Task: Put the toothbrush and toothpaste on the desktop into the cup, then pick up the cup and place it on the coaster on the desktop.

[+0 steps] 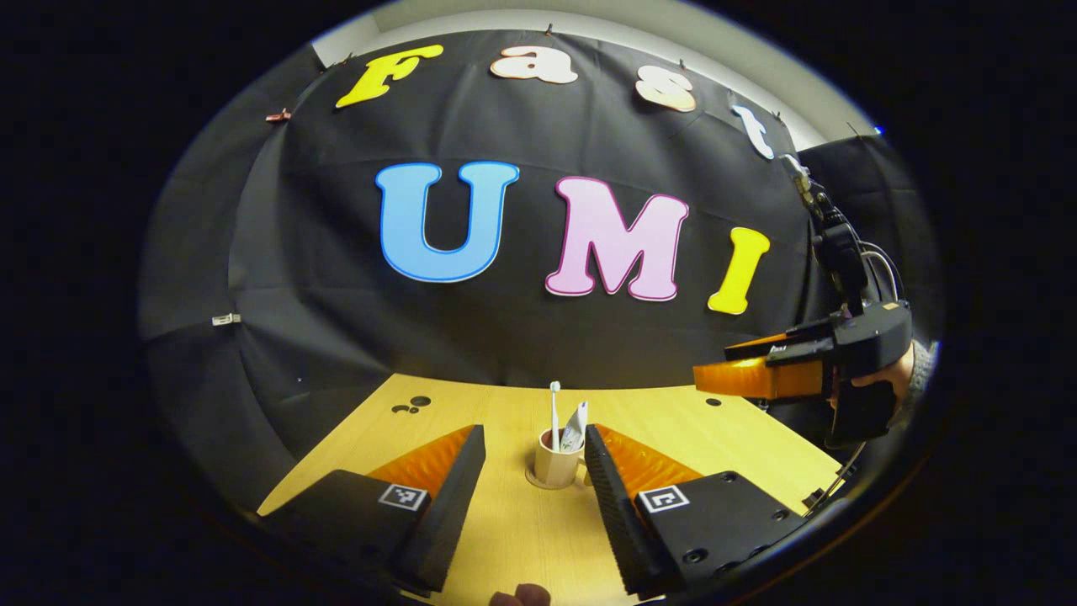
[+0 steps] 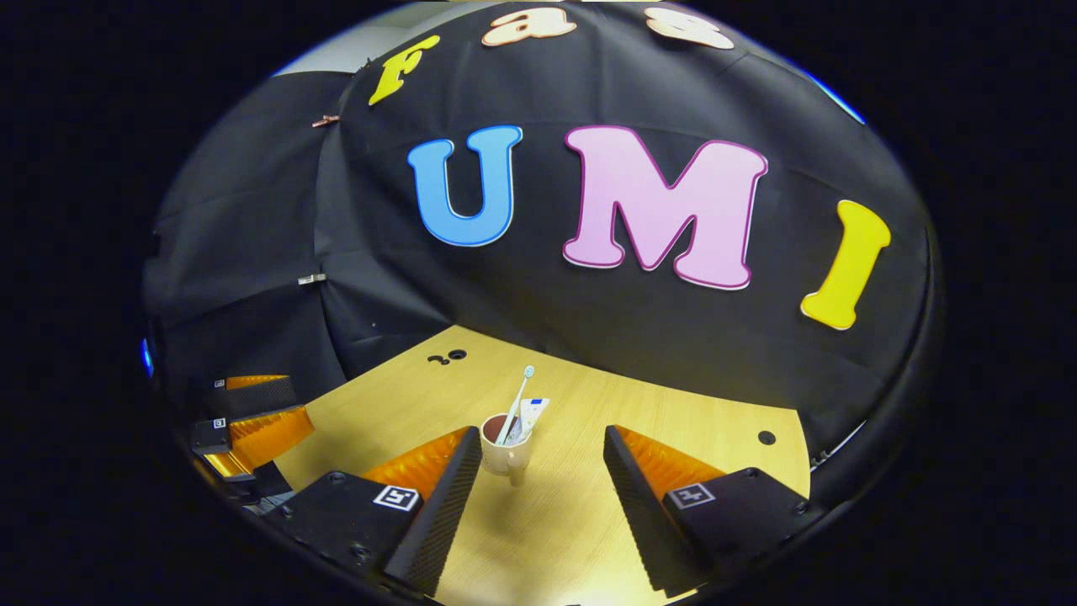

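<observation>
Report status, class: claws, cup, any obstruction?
Left claw open, right claw open. Toothbrush and toothpaste in cup, on coaster. Nothing in the way.

A cream cup [image 1: 555, 465] with a dark inside stands upright on a round coaster [image 1: 533, 481] near the middle of the table [image 1: 522, 539]. A white toothbrush [image 1: 554, 414] and a white toothpaste tube [image 1: 575, 427] stand in it, leaning slightly.

Ahead of the claws, the table [image 1: 522, 539] looks like pale wood grain with a smooth matt finish. The cup [image 1: 553, 465] between them seems glossy ceramic. Behind hangs matt black cloth [image 1: 320, 278], wrinkled.
</observation>
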`<state>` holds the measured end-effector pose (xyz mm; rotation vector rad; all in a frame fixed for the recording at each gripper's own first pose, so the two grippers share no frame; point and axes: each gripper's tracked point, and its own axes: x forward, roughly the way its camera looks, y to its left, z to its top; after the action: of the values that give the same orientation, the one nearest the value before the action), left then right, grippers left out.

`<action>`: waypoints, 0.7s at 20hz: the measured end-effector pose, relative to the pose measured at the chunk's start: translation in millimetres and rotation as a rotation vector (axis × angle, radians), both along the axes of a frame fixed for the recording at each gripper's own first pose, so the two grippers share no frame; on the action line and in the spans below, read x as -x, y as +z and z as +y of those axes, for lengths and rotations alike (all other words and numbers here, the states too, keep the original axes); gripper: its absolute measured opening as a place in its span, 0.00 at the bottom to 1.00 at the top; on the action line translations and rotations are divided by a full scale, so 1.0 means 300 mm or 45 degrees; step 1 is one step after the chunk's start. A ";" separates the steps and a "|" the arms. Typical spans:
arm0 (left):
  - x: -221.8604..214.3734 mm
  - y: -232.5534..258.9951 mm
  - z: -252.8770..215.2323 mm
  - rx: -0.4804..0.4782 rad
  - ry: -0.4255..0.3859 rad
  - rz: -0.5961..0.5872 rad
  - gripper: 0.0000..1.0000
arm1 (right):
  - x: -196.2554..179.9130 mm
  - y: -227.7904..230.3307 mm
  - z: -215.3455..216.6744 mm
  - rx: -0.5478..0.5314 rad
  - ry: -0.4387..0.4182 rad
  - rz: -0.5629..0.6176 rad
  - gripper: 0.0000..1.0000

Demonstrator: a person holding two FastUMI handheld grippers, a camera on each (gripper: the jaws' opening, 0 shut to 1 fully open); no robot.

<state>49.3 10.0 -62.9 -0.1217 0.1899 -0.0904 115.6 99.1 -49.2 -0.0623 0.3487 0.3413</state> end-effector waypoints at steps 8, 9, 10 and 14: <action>0.058 0.092 -0.008 -0.036 0.004 -0.100 0.87 | 0.121 0.045 0.007 -0.034 -0.039 -0.129 0.98; 0.061 0.100 -0.009 -0.044 0.004 -0.106 0.88 | 0.133 0.049 -0.003 -0.042 -0.051 -0.133 0.98; 0.063 0.108 -0.018 -0.046 -0.007 -0.110 0.89 | 0.146 0.053 -0.004 -0.064 -0.062 -0.141 0.98; 0.069 0.123 -0.044 -0.066 -0.031 -0.127 0.90 | 0.173 0.056 -0.029 -0.097 -0.096 -0.146 0.97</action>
<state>28.7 -3.1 -25.9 -0.0627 0.0937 -0.1156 63.6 90.4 -32.5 0.0064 0.2237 0.2748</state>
